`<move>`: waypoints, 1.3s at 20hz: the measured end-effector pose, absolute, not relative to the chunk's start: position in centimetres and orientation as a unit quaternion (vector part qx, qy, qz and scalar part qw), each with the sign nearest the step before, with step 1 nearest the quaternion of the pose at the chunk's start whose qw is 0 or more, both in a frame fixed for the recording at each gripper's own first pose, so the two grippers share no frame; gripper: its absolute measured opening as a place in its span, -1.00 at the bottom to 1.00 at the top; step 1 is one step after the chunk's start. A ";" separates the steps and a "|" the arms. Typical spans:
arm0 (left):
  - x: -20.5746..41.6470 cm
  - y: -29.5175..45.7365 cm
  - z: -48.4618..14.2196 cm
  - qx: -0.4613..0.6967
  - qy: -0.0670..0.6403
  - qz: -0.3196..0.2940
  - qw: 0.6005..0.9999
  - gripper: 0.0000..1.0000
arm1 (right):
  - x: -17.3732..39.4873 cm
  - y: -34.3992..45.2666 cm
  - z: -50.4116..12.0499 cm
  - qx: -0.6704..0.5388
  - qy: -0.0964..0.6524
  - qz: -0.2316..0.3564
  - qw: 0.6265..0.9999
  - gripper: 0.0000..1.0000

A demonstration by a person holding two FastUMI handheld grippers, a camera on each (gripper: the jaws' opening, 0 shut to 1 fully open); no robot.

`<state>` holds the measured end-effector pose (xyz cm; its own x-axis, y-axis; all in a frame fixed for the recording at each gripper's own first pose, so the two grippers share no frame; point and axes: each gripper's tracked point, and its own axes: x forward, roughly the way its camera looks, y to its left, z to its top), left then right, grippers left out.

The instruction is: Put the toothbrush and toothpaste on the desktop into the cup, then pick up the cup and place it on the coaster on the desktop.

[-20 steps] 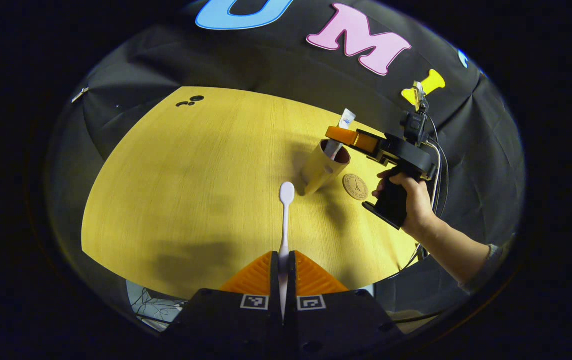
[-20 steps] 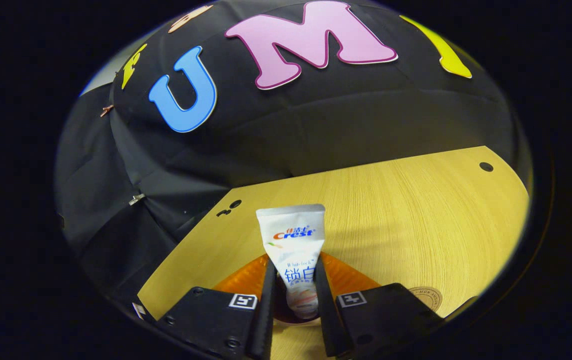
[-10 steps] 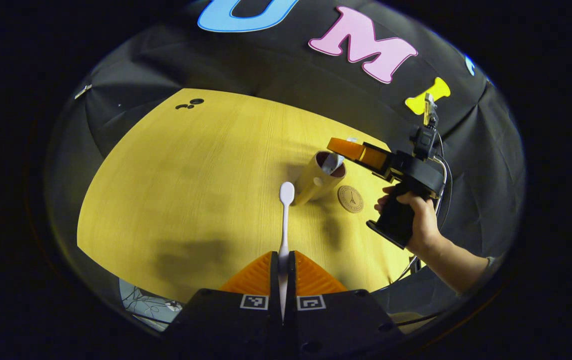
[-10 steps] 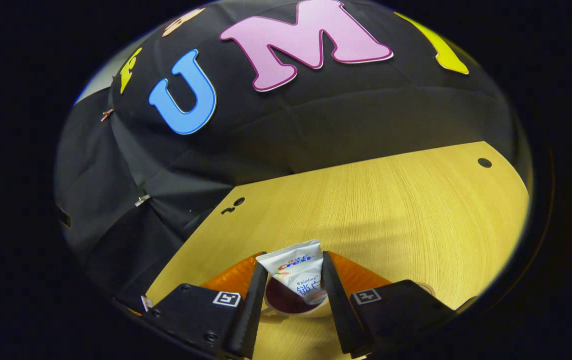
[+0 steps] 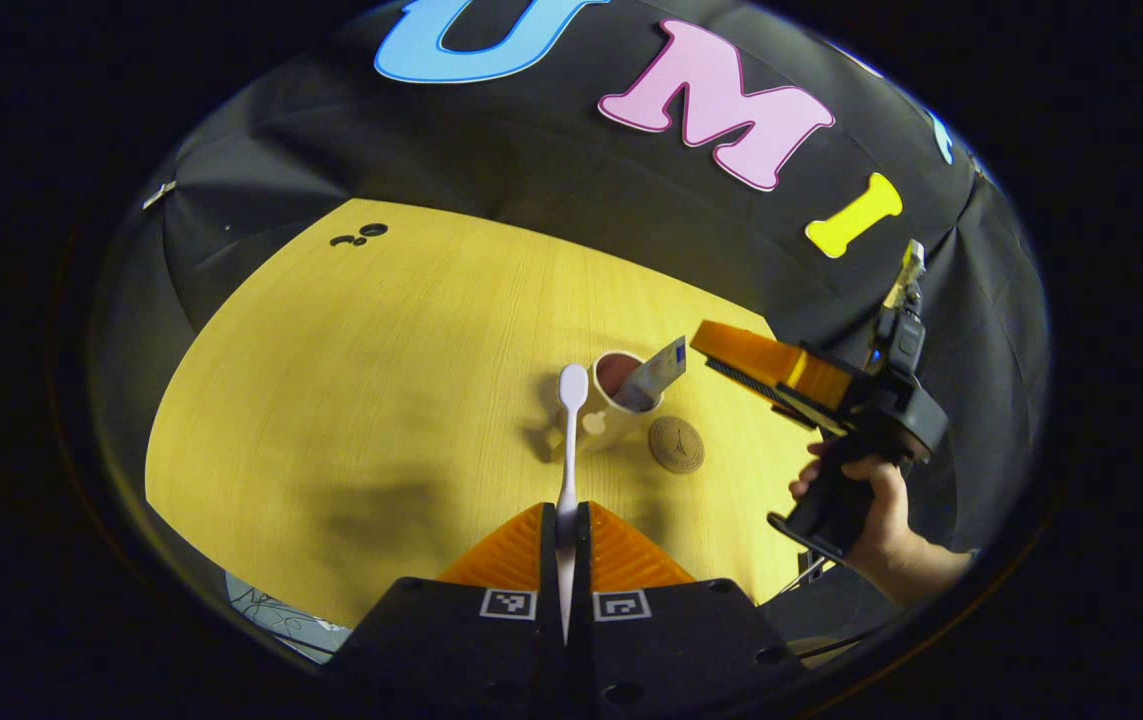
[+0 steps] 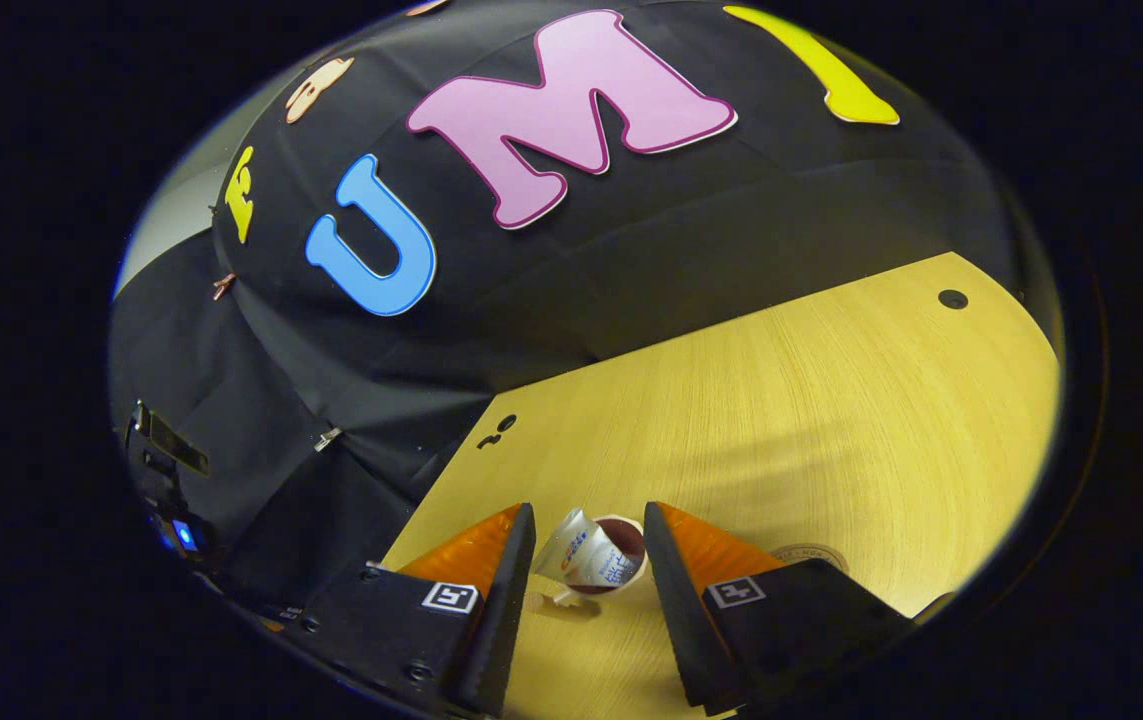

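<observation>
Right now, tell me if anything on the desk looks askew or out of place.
Nothing is spilled or damaged. The toothpaste leans over the cup rim rather than standing straight. The toothbrush is not yet in the cup, gripped by the left gripper. The cup stands beside the coaster, not on it.

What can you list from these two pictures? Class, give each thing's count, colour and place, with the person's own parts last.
Toothbrush: one, white, clamped in the left hand-held gripper, head near the cup.
Toothpaste tube: one, white, leaning in the cup.
Cup: one, cream with dark red inside, on the desktop.
Coaster: one, brown, round, just right of the cup.
Desktop: one, yellow wood.
Left hand-held gripper: one, shut on the toothbrush.
Right hand-held gripper: one, open, raised above the cup.
Hand: one, holding the right hand-held gripper.
</observation>
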<state>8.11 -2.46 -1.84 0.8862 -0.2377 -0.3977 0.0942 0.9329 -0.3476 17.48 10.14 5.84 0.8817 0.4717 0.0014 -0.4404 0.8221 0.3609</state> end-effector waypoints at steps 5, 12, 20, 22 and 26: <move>12.1 -3.8 1.6 -0.155 0.181 -0.095 0.967 -0.88 | 13.9 7.9 2.6 0.164 0.089 0.249 0.950 0.34; 17.2 -5.4 7.4 -0.125 0.077 -0.122 0.982 -0.88 | 10.1 3.9 -3.4 0.174 0.150 0.218 0.949 0.35; 23.1 -6.8 8.8 -0.110 0.031 -0.147 0.983 -0.88 | 7.9 -0.4 -6.2 0.205 0.168 0.152 0.952 0.35; 24.5 -6.8 8.2 -0.119 0.035 -0.149 0.981 -0.88 | 7.1 -1.5 -6.8 0.208 0.167 0.136 0.954 0.35; 26.8 -6.9 6.8 -0.123 0.047 -0.152 0.980 -0.88 | 5.7 -4.2 -7.7 0.217 0.162 0.096 0.958 0.35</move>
<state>26.75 -6.91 6.82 0.9492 -0.3101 -0.0539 0.2872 0.9233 -0.2549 5.66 -4.17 -7.71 0.9290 0.2541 -0.2692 -0.1132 0.8873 0.4470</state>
